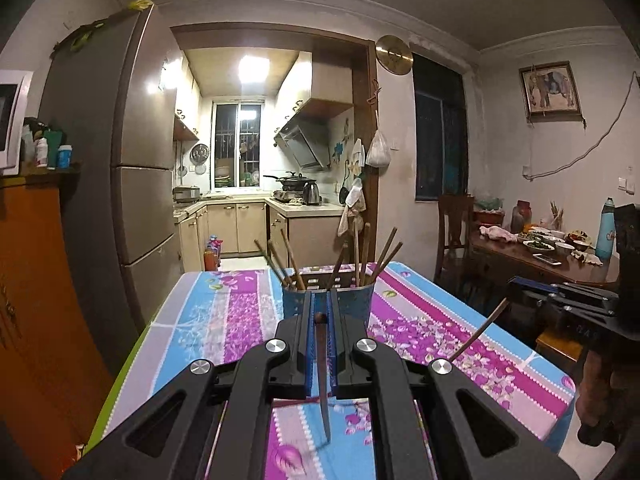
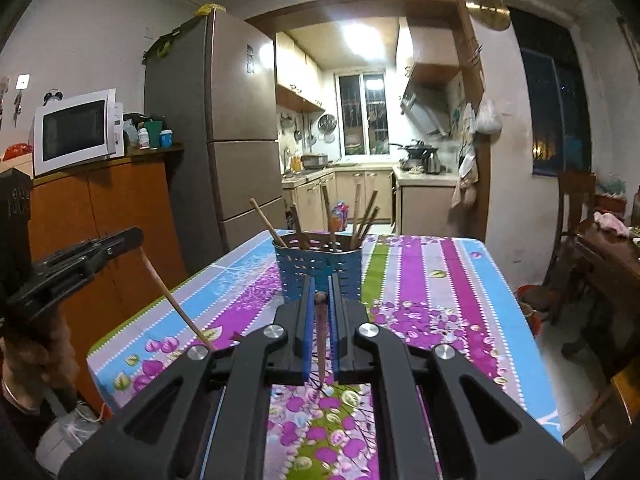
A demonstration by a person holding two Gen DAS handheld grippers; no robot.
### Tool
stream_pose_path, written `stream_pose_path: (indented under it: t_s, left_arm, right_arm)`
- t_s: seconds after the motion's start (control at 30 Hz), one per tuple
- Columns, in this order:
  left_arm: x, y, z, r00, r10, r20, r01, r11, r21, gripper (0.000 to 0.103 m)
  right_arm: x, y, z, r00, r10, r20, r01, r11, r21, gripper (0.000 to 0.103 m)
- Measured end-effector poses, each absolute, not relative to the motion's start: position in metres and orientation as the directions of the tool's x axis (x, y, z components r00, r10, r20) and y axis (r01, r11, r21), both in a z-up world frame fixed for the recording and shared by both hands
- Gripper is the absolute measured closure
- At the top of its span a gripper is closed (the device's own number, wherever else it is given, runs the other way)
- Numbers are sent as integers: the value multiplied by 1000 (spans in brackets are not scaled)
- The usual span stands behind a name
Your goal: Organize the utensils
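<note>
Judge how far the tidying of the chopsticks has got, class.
Done: several chopsticks stand in the blue holder. In hand: the left gripper and right gripper are each shut on one chopstick. Left: both go into the holder; no loose ones show on the tablecloth.

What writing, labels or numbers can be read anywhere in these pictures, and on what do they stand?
None can be read.
Embossed marks on the black gripper body: too dark and blurred.
Stickers on the fridge: too small.
Labels on the bottles beside the microwave: too small.
</note>
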State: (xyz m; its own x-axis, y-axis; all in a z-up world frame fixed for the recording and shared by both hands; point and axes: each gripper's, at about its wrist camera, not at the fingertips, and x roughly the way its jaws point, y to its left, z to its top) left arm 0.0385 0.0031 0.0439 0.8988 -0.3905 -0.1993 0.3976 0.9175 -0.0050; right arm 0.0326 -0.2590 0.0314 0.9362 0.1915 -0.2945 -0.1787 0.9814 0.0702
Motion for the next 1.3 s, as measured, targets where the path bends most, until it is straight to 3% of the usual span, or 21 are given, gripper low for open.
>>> stream_pose_path:
  t_s: [0.5, 1.3]
  left_arm:
    - [53, -25, 60, 921, -350, -171, 363, 930, 57, 96]
    - [84, -31, 50, 972, -115, -204, 147, 978, 151, 96]
  right_arm:
    - [47, -238, 53, 939, 178, -293, -177, 984, 31, 98]
    - [70, -225, 56, 925, 158, -346, -169, 986, -1, 98]
